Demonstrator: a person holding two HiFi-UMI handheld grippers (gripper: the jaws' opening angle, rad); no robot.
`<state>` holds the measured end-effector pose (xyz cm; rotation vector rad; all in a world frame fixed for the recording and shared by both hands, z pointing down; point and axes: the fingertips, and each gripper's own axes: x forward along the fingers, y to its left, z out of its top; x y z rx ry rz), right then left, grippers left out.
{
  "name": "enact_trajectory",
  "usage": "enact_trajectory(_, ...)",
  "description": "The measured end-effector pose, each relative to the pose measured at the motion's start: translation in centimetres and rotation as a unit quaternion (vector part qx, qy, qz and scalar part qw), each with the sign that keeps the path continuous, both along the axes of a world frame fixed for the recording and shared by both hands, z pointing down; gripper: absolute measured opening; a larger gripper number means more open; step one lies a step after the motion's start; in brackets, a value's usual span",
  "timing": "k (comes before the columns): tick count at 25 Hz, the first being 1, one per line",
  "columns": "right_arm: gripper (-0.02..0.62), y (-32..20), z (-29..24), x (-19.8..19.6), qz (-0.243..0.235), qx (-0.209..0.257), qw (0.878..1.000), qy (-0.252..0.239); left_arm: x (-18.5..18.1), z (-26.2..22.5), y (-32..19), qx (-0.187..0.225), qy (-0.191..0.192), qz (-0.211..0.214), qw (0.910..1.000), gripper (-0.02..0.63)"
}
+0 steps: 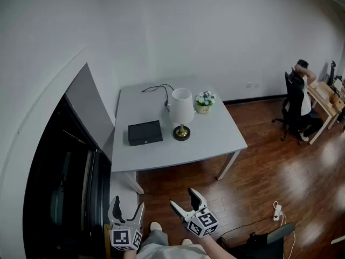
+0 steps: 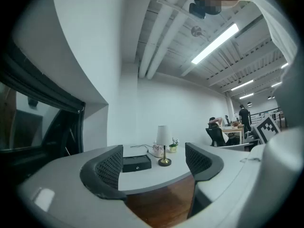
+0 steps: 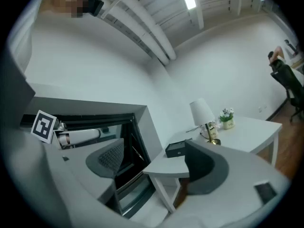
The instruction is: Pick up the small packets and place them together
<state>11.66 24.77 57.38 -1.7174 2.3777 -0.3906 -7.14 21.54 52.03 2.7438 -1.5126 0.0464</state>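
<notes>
A white table (image 1: 215, 139) stands ahead across the wooden floor. On it are a black box (image 1: 144, 133), a white lamp (image 1: 181, 112) and a small flower pot (image 1: 204, 101). Some small pale things (image 2: 156, 149) lie beside the lamp's foot, too small to make out as packets. My left gripper (image 1: 128, 205) and right gripper (image 1: 183, 197) hang low near my body, well short of the table. Both are open with nothing between the jaws, as the left gripper view (image 2: 154, 167) and right gripper view (image 3: 154, 163) show.
A dark glass wall (image 1: 64, 188) runs along the left beside the table. A cable (image 1: 156, 88) lies on the table's far side. A person sits in an office chair (image 1: 299, 104) at a desk far right. A power strip (image 1: 277, 212) lies on the floor.
</notes>
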Motion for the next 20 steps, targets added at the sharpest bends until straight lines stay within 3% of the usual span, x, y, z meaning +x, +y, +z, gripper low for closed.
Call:
enact_trajectory(4,0.4,-4.3,1.3,0.4,0.002,-0.015,1.0,0.001,0.2,0.6,-5.1,-0.001,0.013,0.003,0.9999,0.393)
enact_trajectory(9,0.399,-12.4,2.1,-0.1,0.006,-0.019,0.999,0.028,0.1,1.7,-15.0,0.009,0.035,0.017,0.9992,0.393)
enact_trajectory(14,0.397,-22.5,1.3,-1.2,0.0,-0.021,0.999,0.041,0.9,1.6,-25.3,0.036,0.004,0.055,0.9978,0.393)
enact_trajectory(20,0.394,-31.3,1.6,-3.3,0.014,-0.031,0.998,0.048,-0.1,1.8,-32.3,0.021,0.02,0.048,0.9984,0.393)
